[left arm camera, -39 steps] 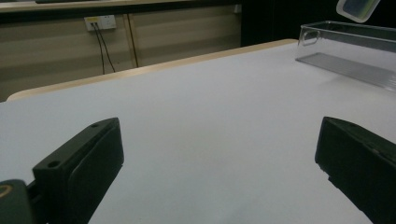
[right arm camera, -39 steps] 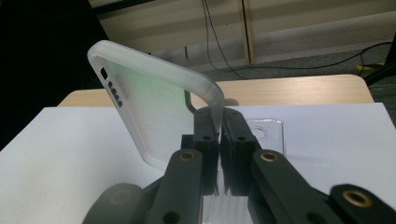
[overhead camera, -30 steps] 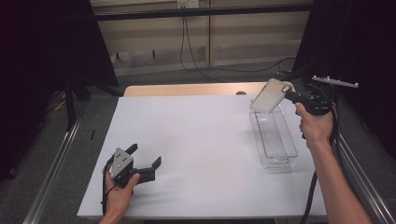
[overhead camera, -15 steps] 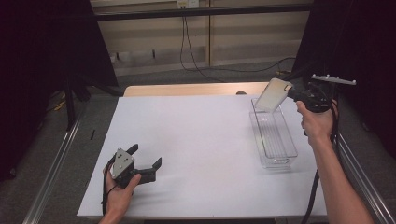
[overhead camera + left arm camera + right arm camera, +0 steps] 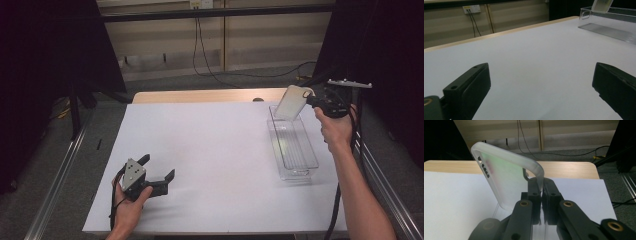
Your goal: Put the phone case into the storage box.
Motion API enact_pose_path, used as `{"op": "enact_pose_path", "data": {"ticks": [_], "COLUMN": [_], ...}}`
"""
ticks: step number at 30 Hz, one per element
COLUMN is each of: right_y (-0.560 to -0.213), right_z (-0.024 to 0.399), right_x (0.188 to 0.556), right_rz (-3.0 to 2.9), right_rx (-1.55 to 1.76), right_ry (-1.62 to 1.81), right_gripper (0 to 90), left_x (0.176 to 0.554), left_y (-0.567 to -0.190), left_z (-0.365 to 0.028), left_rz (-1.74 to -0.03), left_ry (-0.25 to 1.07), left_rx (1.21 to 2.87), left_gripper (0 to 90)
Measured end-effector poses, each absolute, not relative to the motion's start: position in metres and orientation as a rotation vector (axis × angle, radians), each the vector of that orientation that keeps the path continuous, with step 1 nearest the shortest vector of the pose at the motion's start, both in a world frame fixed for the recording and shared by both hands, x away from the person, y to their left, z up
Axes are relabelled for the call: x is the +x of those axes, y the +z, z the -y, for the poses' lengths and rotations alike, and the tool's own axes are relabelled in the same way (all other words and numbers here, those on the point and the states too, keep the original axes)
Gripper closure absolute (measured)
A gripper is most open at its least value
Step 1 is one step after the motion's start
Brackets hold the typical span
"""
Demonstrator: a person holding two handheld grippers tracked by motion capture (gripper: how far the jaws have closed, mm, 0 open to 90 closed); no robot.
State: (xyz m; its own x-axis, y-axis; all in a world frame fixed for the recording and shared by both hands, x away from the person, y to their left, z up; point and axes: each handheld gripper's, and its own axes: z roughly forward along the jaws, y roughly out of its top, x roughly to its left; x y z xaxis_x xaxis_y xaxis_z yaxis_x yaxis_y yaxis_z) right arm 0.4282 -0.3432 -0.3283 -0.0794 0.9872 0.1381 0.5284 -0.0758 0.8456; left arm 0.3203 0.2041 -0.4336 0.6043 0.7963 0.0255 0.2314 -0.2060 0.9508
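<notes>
At the two o'clock corner of the white surface (image 5: 220, 150), my right tongs (image 5: 306, 98) are clamped on one edge of a translucent phone case (image 5: 291, 102), holding it tilted in the air above the far end of a clear plastic tray (image 5: 294, 145). In the right gripper view the case (image 5: 506, 177) rises from between the closed jaws, frosted white with a faint green tint, its camera cutout and small holes along the upper left side. The tray lies lengthwise along the three o'clock edge of the surface, and the case hangs clear of it. My right hand (image 5: 334, 129) grips the tool from behind, the forearm running in from five o'clock.

At seven o'clock my left tongs (image 5: 158, 172) rest low on the surface with jaws spread wide apart and nothing between them, my left hand (image 5: 129, 200) wrapped around the body. In the left gripper view the tray (image 5: 609, 23) sits at the far right, with the case (image 5: 602, 5) above it.
</notes>
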Motion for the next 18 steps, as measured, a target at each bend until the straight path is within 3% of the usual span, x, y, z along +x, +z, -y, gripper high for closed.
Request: {"op": "enact_pose_path", "data": {"ticks": [18], "right_y": [-0.339], "right_z": [0.35], "right_x": [0.445], "right_rz": [-1.73], "right_rx": [1.569], "right_ry": [1.061], "right_gripper": [85.7], "left_x": [0.321], "left_y": [-0.431], "left_z": [-0.209], "left_rz": [-0.863], "left_ry": [0.67], "left_rx": [1.72], "left_gripper": [1.8]}}
